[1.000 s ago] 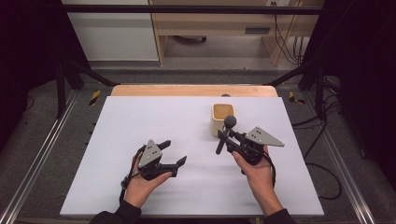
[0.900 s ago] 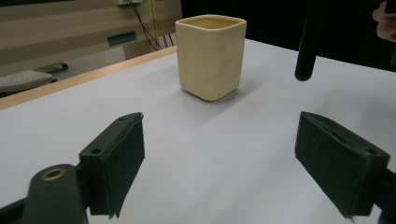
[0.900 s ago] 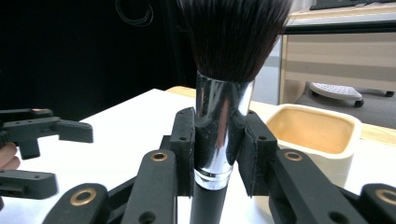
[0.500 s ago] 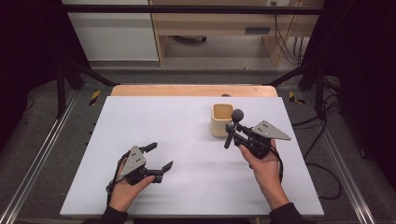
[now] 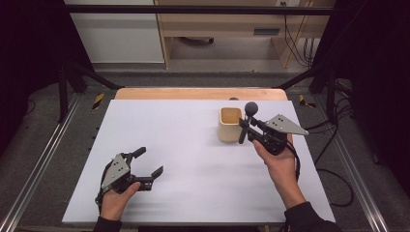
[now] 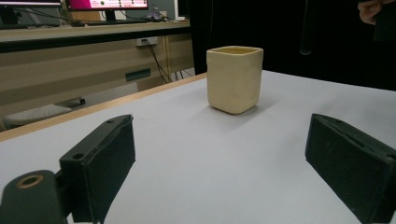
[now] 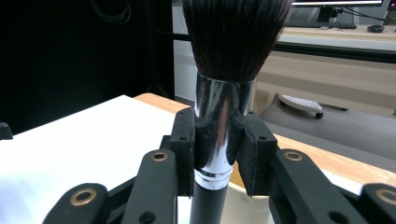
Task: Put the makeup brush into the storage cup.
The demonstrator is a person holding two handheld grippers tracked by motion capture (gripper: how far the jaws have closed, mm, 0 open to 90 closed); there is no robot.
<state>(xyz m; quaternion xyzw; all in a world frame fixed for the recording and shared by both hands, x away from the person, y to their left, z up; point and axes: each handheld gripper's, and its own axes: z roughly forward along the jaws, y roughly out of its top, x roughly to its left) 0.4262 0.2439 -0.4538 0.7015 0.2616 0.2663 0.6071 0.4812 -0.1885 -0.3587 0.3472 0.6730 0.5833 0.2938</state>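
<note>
Brush [image 7: 223, 93] clamped upright in right hand-held gripper [image 5: 247, 131].

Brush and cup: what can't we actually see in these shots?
- Cup inside: high view too shallow and small; left gripper view sees it side-on, wall hides the contents.
- Brush lower handle: right gripper view, cut off by the bottom edge.
- Brush bristle tip: right gripper view, cut off by the top edge.
</note>
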